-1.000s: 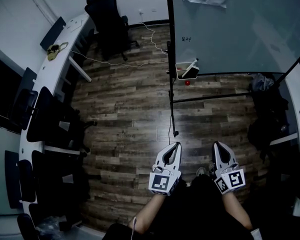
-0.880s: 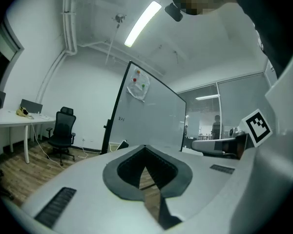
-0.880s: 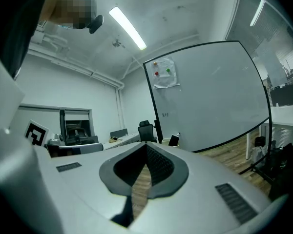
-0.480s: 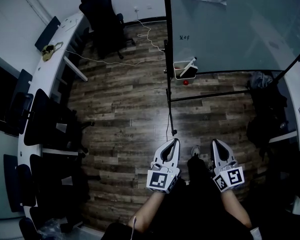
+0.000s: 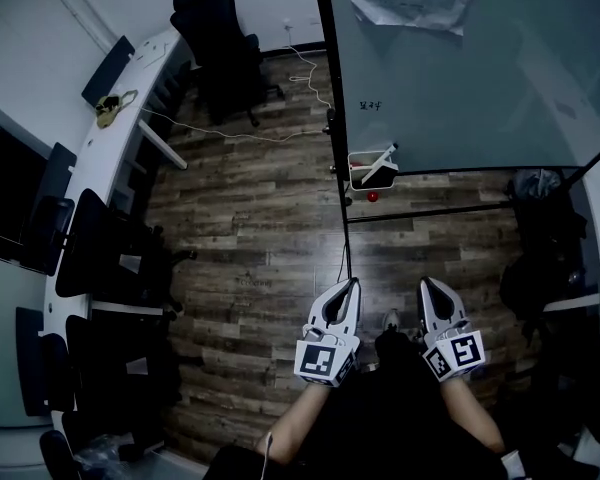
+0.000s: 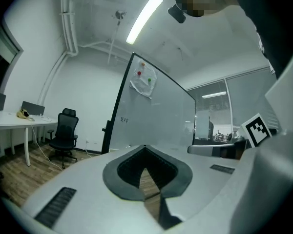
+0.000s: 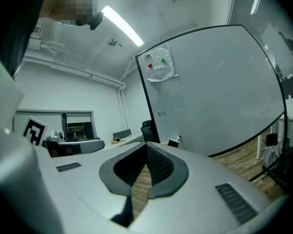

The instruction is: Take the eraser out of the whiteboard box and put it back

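The white whiteboard box (image 5: 358,161) hangs at the board's lower left corner, with a dark eraser (image 5: 379,177) and a marker (image 5: 385,154) in it. Both grippers are held level over the wooden floor, well short of the box. My left gripper (image 5: 353,282) is shut with nothing in it, its tips meeting in the left gripper view (image 6: 145,146). My right gripper (image 5: 425,282) is shut and empty too (image 7: 146,144). In the right gripper view the box (image 7: 174,142) shows small, just past the jaw tips.
The whiteboard (image 5: 460,58) fills the upper right, its stand's bar (image 5: 420,211) crossing the floor. A red ball (image 5: 373,196) lies below the box. A black office chair (image 5: 220,48), a curved white desk (image 5: 100,158), a floor cable (image 5: 240,128) and dark bags (image 5: 540,238) surround the open floor.
Both grippers have moved forward toward the whiteboard, and the box now sits nearer to them in the head view. Both stay shut.
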Motion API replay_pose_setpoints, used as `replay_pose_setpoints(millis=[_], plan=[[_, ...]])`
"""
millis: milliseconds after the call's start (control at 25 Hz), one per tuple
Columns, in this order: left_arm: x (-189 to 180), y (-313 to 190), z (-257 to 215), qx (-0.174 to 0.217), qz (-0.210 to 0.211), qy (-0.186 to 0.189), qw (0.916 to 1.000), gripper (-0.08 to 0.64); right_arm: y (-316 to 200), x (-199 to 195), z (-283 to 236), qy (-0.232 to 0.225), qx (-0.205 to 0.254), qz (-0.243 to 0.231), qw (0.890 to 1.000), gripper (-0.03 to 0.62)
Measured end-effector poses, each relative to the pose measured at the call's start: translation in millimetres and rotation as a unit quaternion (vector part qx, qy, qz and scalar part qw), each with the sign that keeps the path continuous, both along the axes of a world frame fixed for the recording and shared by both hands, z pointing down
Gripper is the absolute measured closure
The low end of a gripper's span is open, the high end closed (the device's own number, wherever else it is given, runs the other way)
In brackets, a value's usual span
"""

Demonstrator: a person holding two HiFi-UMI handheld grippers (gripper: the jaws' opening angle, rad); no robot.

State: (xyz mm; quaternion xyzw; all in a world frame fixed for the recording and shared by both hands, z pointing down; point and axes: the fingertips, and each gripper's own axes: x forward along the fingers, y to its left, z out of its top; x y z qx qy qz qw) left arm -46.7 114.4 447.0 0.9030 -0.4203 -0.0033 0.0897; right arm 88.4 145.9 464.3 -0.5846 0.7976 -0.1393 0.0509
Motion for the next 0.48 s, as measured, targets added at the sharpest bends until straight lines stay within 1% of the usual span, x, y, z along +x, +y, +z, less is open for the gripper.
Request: replay_pose_setpoints(millis=[160, 480], plan=[[21.4, -24.4, -1.0, 0.0, -0.011, 0.001, 0.9999, 0.554, -28.3, 18.7, -0.3, -0.004, 0.0, -0.015, 1.0, 0.578], [54.0, -62.9, -5.6, -0.003, -0.048, -0.004, 0.9988, 0.554, -72.4, 51.4, 5.2, -0.008, 0.001, -0.055, 0.998, 0.578]])
